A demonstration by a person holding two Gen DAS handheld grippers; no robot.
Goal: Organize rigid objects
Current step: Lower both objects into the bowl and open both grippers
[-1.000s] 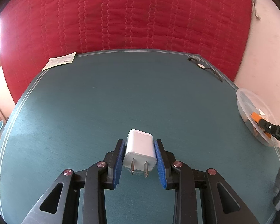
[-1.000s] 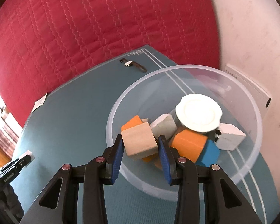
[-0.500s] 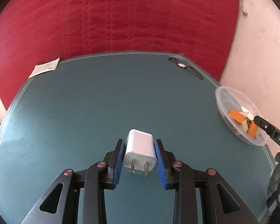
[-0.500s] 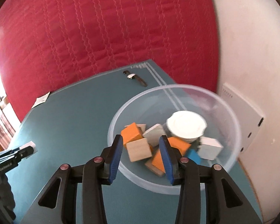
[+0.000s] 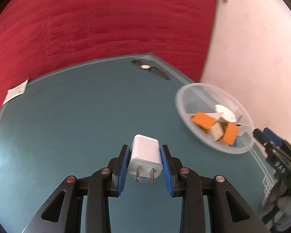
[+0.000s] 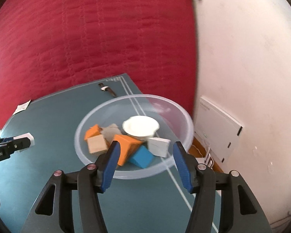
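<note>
My left gripper is shut on a white plug adapter, prongs facing the camera, held above the teal table. A clear plastic bowl stands to its right, holding orange, wooden, grey, white and blue blocks and a white lid. In the right wrist view my right gripper is open and empty, above the near rim of the bowl. The wooden block lies in the bowl beside an orange block. The left gripper with the adapter shows at the left edge.
A wristwatch lies at the table's far edge, also in the right wrist view. A paper slip lies at the far left edge. A red quilted backdrop stands behind; a pale wall and white panel are right.
My right gripper opened, dropped the wooden block into the bowl, then drew back and up. My left gripper carried the adapter right, toward the bowl.
</note>
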